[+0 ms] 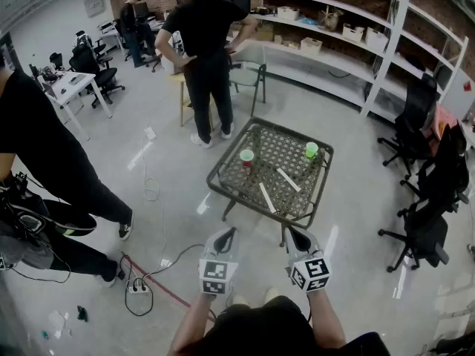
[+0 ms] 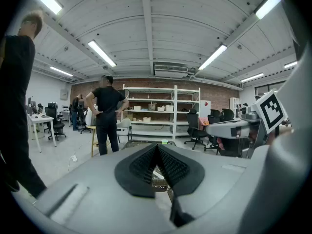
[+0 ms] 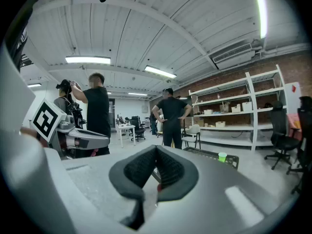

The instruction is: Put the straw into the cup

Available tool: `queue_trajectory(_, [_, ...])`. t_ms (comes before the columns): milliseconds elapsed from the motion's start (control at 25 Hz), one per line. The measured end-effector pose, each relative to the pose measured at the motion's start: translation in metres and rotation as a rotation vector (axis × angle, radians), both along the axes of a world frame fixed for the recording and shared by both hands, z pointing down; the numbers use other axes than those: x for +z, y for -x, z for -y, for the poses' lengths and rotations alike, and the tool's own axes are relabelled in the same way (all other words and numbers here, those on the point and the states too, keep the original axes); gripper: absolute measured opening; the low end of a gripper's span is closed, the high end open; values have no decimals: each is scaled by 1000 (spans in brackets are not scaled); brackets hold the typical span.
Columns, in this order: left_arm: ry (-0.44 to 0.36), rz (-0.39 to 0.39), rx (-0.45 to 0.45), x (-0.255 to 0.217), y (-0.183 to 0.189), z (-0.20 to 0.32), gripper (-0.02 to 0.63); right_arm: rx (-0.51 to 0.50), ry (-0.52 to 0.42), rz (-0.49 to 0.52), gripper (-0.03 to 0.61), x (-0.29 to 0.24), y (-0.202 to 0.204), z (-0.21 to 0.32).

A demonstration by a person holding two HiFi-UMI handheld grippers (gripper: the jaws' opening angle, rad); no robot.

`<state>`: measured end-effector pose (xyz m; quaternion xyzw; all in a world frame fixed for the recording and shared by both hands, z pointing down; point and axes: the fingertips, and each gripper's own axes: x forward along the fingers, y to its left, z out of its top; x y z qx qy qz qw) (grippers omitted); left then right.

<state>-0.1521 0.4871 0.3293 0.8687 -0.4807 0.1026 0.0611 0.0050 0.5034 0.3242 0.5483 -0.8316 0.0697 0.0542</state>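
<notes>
Markers (image 1: 215,277) of black-and-white squares sit on left claw (image 1: 228,233) and right claw (image 1: 294,234), both closed empty.

Grey left claw (image 1: 226,236) and right claw (image 1: 297,236) have black ribbed pads (image 2: 142,165), marker cubes (image 1: 214,277).

i see table (image 1: 233,147) ahead; left cup (image 1: 247,156), right cup (image 1: 312,149) on far half; straws (image 1: 289,179) between, nearer me.

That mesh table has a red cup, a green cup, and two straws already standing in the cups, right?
No. The head view shows one straw and the other straw lying flat on the table, outside the red cup and green cup.
</notes>
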Motion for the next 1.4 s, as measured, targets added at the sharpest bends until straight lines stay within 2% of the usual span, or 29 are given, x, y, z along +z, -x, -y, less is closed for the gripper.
queue_trajectory(320, [-1, -11, 0, -1, 6, 0, 7, -4, 13, 31, 2, -3, 8, 3])
queue_trajectory(840, [10, -20, -15, 5, 24, 23, 6, 2, 53, 10, 2, 8, 17, 28])
queue_trajectory(1160, [23, -17, -38, 13, 38, 69, 6, -18, 58, -4, 2, 13, 28, 83])
queue_trajectory(1400, [21, -9, -33, 14, 29, 130, 6, -37, 72, 3, 2, 20, 24, 147])
